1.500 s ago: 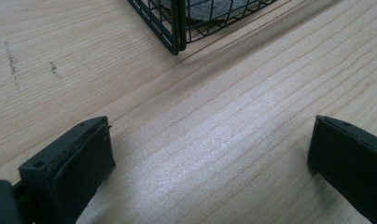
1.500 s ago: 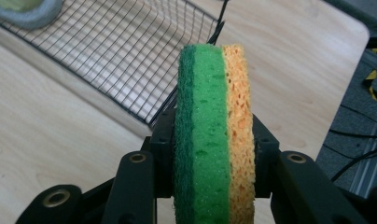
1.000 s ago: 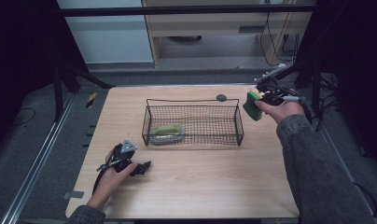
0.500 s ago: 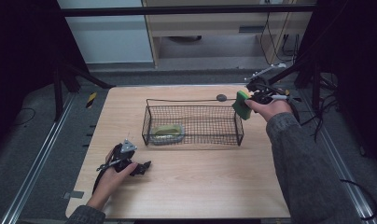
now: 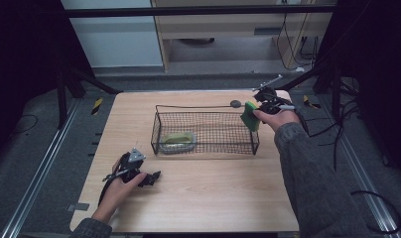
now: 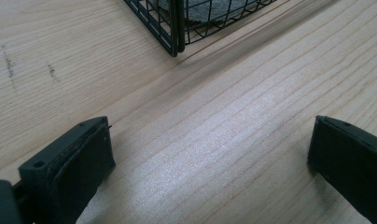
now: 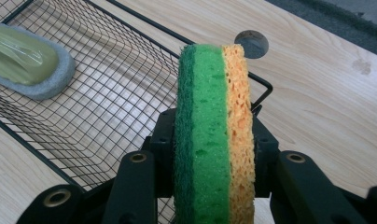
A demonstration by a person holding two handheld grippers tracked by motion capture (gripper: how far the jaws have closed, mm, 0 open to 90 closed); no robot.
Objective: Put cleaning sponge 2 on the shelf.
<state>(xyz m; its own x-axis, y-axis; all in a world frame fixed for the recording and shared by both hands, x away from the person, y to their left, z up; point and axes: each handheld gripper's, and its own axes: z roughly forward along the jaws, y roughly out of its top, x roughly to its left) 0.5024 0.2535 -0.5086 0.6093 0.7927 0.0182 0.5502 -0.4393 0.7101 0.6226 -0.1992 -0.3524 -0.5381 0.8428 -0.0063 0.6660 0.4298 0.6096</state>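
A green-and-yellow sponge (image 7: 213,135) stands on edge between the jaws of my right gripper (image 7: 213,154), which is shut on it. In the high view that sponge (image 5: 249,116) hangs over the right end of a black wire basket (image 5: 206,112). A grey-and-green scrubbing pad (image 5: 177,141) lies inside the basket at its left, seen too in the right gripper view as a scrubbing pad (image 7: 25,60). My left gripper (image 5: 148,177) rests on the wooden table (image 5: 208,193) in front of the basket's left corner, its jaws open (image 6: 210,154) over bare wood.
A dark round spot (image 5: 235,103) marks the table behind the basket. The basket's near corner (image 6: 175,28) lies just ahead of the left gripper. Cables (image 5: 337,134) trail off the table's right side. Metal rails (image 5: 37,173) run along the left.
My right gripper has carried the sponge leftward and down, from beyond the basket's right end to over its right rim. The left gripper has stayed put.
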